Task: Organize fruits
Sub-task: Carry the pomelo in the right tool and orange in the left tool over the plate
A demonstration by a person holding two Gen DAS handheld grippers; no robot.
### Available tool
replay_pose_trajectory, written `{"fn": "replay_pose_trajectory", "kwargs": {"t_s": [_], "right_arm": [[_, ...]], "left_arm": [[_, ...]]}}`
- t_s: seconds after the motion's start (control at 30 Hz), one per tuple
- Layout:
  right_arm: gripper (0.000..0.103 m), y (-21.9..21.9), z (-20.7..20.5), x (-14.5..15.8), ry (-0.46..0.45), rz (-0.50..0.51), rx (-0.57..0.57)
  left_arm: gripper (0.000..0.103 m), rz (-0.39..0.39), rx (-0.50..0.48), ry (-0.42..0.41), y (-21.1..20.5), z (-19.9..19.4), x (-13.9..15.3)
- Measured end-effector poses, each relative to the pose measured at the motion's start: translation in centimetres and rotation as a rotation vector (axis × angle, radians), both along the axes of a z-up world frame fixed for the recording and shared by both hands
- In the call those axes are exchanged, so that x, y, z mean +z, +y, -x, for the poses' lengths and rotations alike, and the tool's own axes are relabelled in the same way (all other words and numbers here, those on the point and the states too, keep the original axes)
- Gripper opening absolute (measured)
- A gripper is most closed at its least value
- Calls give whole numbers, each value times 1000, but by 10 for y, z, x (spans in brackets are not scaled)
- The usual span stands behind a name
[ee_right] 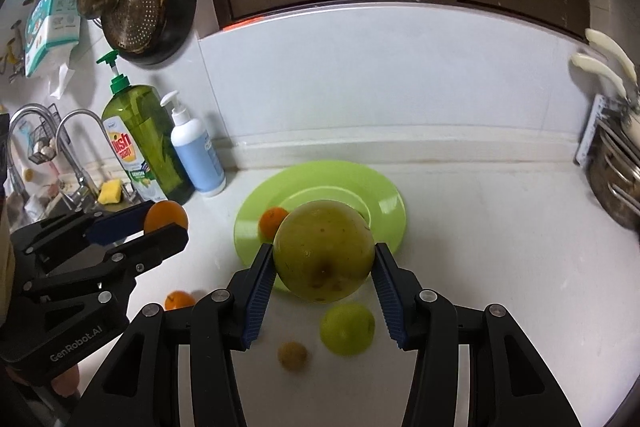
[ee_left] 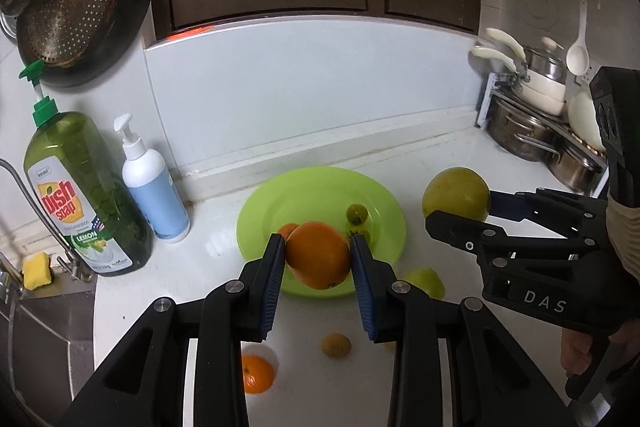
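White kitchen surface (ee_left: 224, 283) carries a round lime-green plastic plate (ee_left: 320, 187). My left hand-held gripper (ee_left: 318, 259) pinches a round orange (ee_left: 318, 255) above the plate; my right hand-held gripper (ee_right: 324, 259) clamps a large yellow-green round fruit (ee_right: 324, 251) over it.

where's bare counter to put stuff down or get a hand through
Bare: counter between green plate and pot rack; also the strip behind the plate. Crowded: in front of the plate, with loose fruit; left, by the soap bottles.
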State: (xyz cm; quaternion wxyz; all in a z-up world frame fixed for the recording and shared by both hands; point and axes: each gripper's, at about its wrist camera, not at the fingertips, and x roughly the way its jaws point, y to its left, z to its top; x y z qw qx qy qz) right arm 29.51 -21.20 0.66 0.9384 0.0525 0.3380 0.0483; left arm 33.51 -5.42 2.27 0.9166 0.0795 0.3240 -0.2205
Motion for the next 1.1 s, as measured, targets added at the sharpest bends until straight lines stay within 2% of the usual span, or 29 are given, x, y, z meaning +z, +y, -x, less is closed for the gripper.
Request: {"fn": "replay_pose_trajectory", "kwargs": {"t_s": [0.6,1.1], "right_arm": [[49,-8,-85,-3,33,45,34],[50,-6,-155,-36,155,36,69]], "left_arm": [[33,-25,18,27,-12,-81,-4],[33,-76,61,135,-14,-144,-51]]}}
